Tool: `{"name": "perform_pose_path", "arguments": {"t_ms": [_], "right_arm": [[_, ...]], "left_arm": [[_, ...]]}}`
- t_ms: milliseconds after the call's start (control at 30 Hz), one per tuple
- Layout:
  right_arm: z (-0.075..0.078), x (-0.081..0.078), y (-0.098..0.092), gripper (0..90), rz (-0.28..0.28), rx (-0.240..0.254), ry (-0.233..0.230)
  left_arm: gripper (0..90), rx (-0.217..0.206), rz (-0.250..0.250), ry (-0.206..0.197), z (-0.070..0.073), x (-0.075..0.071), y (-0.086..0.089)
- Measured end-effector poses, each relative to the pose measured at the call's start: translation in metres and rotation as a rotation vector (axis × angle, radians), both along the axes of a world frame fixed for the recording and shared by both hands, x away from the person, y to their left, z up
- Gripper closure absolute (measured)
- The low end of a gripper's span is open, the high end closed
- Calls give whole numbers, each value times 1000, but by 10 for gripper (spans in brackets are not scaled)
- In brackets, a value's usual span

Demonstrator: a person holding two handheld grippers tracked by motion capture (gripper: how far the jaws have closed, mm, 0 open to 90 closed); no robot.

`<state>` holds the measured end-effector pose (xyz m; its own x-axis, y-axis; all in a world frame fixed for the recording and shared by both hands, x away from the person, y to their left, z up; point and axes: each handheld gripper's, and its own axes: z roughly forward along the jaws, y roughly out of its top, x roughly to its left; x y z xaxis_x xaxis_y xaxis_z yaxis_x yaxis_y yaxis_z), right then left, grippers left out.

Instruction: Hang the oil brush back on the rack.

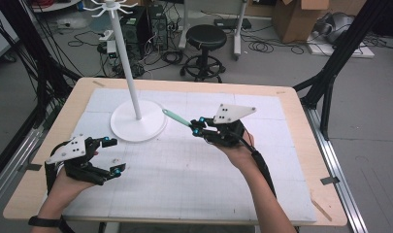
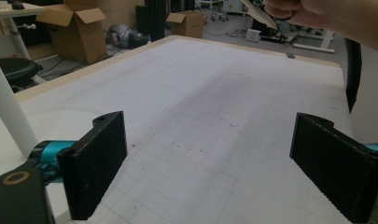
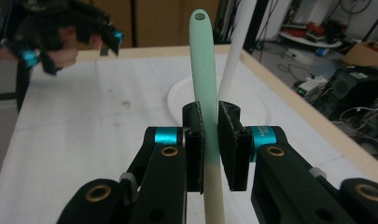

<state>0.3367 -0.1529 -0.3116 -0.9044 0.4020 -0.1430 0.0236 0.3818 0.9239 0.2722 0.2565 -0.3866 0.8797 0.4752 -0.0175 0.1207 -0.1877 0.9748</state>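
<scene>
High view is showing the right gripper (image 1: 198, 127) held above the middle of the table (image 1: 301, 145), its jaws pinching a mint-green utensil handle (image 1: 176, 118) that is pointing toward the upper left of the frame. The handle's tip is hanging just to the right of the round white base (image 1: 121, 127) of a tall white stand (image 1: 126, 68), not touching it. In the right gripper view the jaws are pressing on both sides of the handle (image 3: 206, 84), which is rising up the centre of the frame, green above the pads and cream below them, with a small hole near its rounded tip. The stand's pole (image 3: 235, 46) is standing just behind it.

At the lower left of the high view the left gripper (image 1: 114, 155) is resting low over the white mat (image 1: 184, 184), its jaws spread wide with nothing between them. The left gripper view is showing the same wide gap over bare gridded mat (image 2: 214, 116), with the pole (image 2: 7, 112) at the left edge.
</scene>
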Motion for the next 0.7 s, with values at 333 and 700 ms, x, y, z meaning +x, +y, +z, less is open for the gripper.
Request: {"name": "perform_pose_path", "arguments": {"t_ms": [333, 700], "right_arm": [[39, 15, 14, 818, -63, 77, -59], [75, 32, 34, 817, -110, 178, -99]], "left_arm": [[115, -21, -3, -4, 1, -2, 1], [115, -37, -10, -10, 2, -3, 2]]}}
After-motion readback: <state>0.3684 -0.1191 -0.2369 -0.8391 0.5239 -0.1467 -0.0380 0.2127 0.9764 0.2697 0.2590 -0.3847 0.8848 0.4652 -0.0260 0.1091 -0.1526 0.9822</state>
